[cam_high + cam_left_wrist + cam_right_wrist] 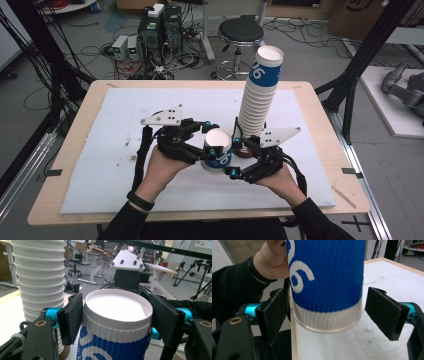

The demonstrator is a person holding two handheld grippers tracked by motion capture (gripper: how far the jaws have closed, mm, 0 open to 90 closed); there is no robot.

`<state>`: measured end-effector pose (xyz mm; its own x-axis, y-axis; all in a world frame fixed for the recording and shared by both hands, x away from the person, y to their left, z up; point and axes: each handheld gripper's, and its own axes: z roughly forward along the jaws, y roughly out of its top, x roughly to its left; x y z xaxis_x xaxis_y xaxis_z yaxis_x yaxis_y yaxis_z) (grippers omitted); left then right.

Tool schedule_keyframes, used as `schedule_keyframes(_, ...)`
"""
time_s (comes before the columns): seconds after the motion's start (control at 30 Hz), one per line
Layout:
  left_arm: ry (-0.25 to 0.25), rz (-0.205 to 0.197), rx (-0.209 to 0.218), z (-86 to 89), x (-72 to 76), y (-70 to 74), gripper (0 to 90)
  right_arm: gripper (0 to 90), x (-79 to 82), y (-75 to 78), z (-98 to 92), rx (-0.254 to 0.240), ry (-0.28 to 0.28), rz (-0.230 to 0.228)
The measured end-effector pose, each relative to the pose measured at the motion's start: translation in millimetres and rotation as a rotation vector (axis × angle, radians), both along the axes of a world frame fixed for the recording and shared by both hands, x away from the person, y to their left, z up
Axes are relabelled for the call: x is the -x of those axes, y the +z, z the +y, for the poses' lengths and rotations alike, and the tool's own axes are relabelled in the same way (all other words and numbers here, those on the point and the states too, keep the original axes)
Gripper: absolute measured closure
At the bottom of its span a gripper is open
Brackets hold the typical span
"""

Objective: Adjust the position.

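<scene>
The jaws of the left gripper are clamped on the upper sides of a blue-and-white paper cup, held above the surface beside the tall cup stack. The right gripper sits around the cup's base, its pads standing clear. Both forearms reach in from below; the cup's lower half is cut off in the left gripper view.

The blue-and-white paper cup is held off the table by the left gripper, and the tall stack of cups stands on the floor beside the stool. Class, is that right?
Not quite. The tall stack of cups stands on the table, just behind the grippers, as the high view shows. The rest holds: the left gripper holds the blue-and-white paper cup off the table.
</scene>
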<state>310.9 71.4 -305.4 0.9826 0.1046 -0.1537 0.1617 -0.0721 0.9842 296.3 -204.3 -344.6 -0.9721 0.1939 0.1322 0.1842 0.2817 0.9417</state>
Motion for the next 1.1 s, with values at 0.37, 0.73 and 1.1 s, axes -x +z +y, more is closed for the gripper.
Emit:
schedule_keyframes(0.37,0.005,-0.002,0.008,-8.8,2.1,-3.2,29.9,18.6,0.1,-4.1,6.6,0.003,-0.012,0.036)
schedule_keyframes(0.73,0.027,-0.012,0.023,-12.7,2.9,-7.2,30.1,18.5,1.3,-6.8,11.1,0.006,-0.035,0.045)
schedule_keyframes(1.1,0.021,-0.015,0.002,-14.1,3.0,-8.3,29.9,20.9,0.5,-6.5,11.8,0.054,-0.018,0.025)
